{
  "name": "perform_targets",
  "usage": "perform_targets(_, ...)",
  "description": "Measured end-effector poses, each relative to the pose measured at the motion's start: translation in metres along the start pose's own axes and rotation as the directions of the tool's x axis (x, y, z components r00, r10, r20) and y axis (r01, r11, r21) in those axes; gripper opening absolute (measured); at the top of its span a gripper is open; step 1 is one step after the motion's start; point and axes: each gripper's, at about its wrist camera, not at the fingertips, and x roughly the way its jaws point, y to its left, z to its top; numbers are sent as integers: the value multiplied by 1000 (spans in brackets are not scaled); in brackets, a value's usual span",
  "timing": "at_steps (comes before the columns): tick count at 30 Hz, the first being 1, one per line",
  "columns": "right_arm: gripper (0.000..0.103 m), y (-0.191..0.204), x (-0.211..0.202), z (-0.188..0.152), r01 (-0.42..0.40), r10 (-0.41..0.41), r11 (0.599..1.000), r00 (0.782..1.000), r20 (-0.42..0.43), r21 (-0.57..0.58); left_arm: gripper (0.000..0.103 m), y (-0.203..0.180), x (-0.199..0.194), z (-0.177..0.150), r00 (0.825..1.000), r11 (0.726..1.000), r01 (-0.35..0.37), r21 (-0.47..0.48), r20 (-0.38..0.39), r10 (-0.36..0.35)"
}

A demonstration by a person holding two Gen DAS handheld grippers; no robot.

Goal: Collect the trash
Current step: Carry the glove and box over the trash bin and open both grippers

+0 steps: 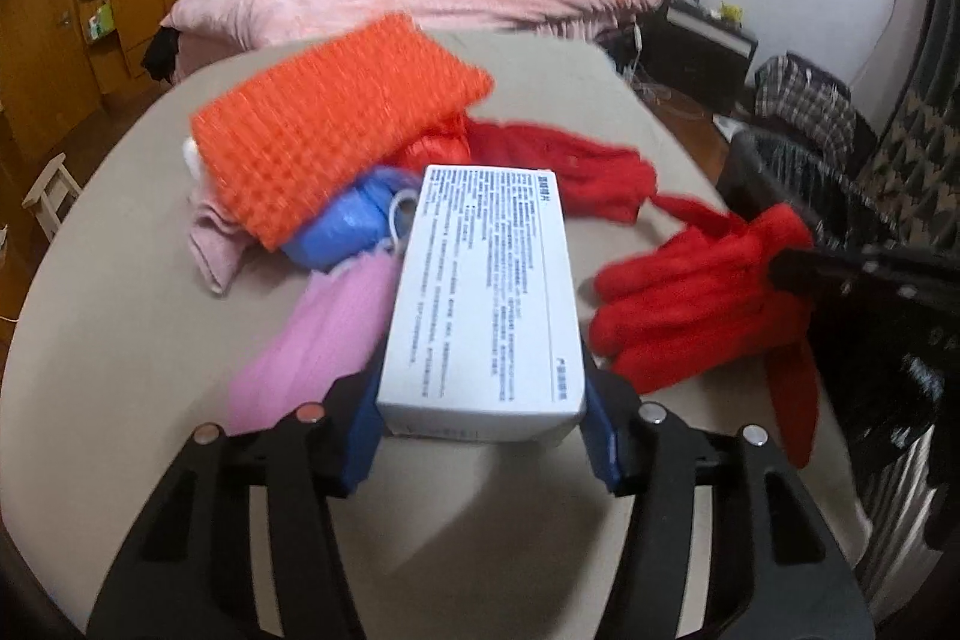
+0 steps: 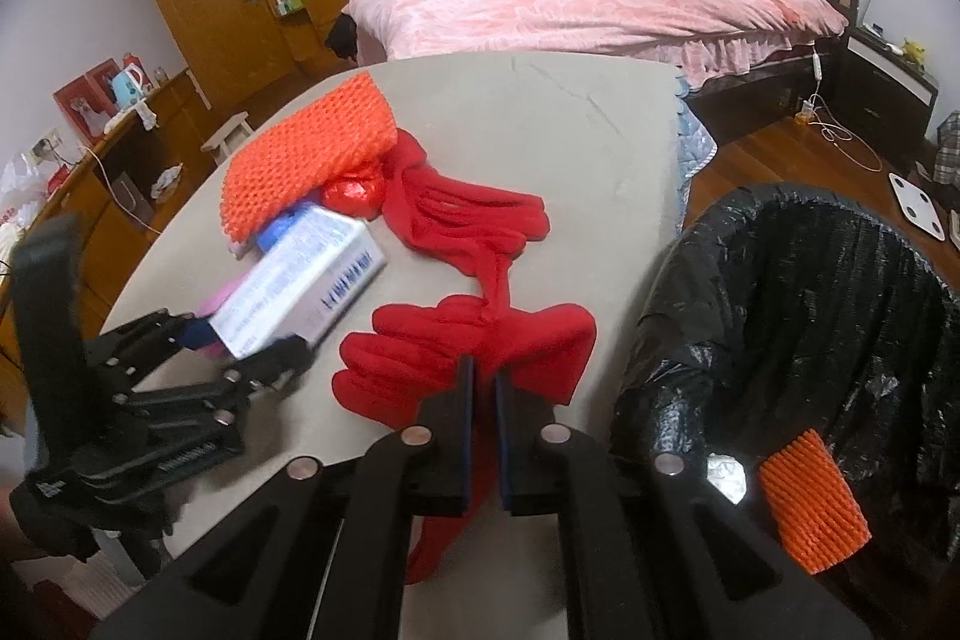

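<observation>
The left tool is clamping the white box above the table. The right tool is pinching the red glove beside the black-lined bin, holding orange mesh.

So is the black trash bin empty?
No. An orange foam sleeve already lies inside the black-bagged trash bin; the rest of its inside looks dark, so cannot tell what else.
</observation>
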Motion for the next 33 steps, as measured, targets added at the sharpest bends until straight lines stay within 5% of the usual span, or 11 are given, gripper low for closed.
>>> perform_targets(18, 5, 14, -63, 31, -47, 50, 999, 987, 155, -25, 54, -17, -76, 53, 992, 1000, -29, -6, 120, 30)
perform_targets(33, 4, -28, -145, 43, 55, -67, 997, 952, 299, 47, 54, -79, -101, 73, 986, 996, 33, 78, 158, -45)
